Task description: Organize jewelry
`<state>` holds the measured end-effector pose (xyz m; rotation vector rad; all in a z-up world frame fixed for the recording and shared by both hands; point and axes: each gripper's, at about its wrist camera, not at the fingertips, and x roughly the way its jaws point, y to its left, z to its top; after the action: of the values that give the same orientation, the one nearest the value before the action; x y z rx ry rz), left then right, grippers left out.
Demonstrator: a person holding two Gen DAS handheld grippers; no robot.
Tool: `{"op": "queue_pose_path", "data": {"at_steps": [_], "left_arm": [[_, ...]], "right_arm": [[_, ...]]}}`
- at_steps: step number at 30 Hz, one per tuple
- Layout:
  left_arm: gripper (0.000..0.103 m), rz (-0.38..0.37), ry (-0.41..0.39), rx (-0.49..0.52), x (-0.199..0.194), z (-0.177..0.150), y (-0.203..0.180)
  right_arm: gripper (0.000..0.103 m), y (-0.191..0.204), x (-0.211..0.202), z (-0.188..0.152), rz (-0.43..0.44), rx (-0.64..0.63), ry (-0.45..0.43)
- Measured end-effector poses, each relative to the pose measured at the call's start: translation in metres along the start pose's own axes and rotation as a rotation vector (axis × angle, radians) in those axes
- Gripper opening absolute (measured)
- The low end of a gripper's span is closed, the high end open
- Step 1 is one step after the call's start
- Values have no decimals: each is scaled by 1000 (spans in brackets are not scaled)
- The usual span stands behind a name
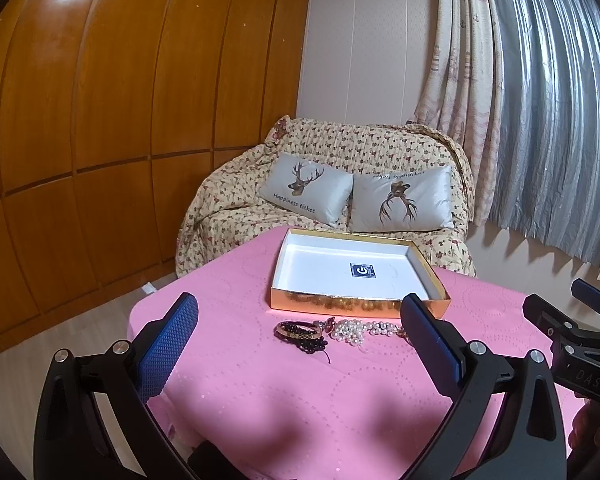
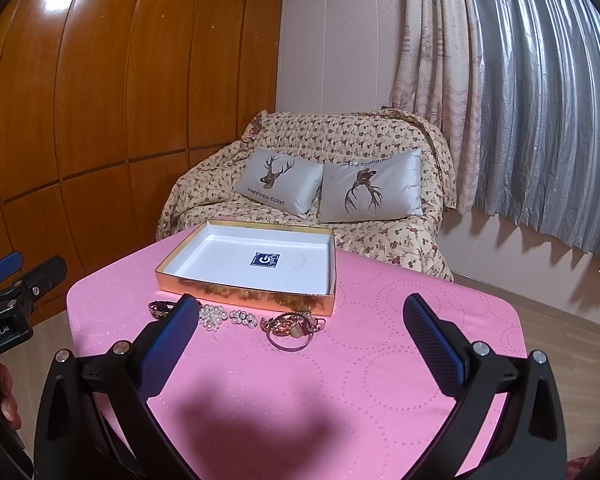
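Observation:
A shallow gold box (image 1: 356, 304) (image 2: 244, 294) with a white inside and a small blue sticker stands open on the pink table. In front of it lie a dark bead bracelet with a gold band (image 1: 300, 332) (image 2: 160, 308), a pearl strand (image 1: 356, 330) (image 2: 220, 318), and a clear bangle with reddish charms (image 2: 290, 330). My left gripper (image 1: 296, 336) is open and empty, held above the table short of the jewelry. My right gripper (image 2: 300, 336) is open and empty, likewise short of the jewelry. Each gripper shows at the edge of the other's view.
The pink tablecloth (image 1: 300, 400) (image 2: 340, 380) covers a small table with rounded edges. Behind it stands a sofa under a floral cover (image 1: 340, 148) with two deer cushions. Wooden wall panels are at the left, curtains at the right.

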<state>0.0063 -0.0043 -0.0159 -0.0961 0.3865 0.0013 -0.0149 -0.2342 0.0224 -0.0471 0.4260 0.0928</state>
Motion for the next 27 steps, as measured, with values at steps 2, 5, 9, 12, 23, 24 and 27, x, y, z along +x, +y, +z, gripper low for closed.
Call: {"op": "queue_pose_path", "data": {"at_steps": [2, 5, 9, 12, 23, 24, 27], "left_arm": [[98, -2, 2, 1, 0, -1, 0], [98, -3, 6, 3, 0, -2, 0], [98, -2, 15, 5, 1, -2, 0], [98, -3, 20, 2, 2, -1, -1], [98, 1, 36, 11, 4, 0, -3], [98, 2, 40, 10, 5, -1, -3], [98, 4, 46, 2, 8, -4, -2]], "right_arm": [[0, 0, 0, 0, 0, 1, 0], [0, 0, 0, 0, -2, 0, 1], [0, 0, 1, -2, -5, 2, 1], [0, 0, 1, -2, -5, 1, -1], [0, -8, 5, -7, -11, 15, 14], [0, -10, 6, -8, -14, 20, 14], [0, -14, 10, -9, -20, 28, 17]]}}
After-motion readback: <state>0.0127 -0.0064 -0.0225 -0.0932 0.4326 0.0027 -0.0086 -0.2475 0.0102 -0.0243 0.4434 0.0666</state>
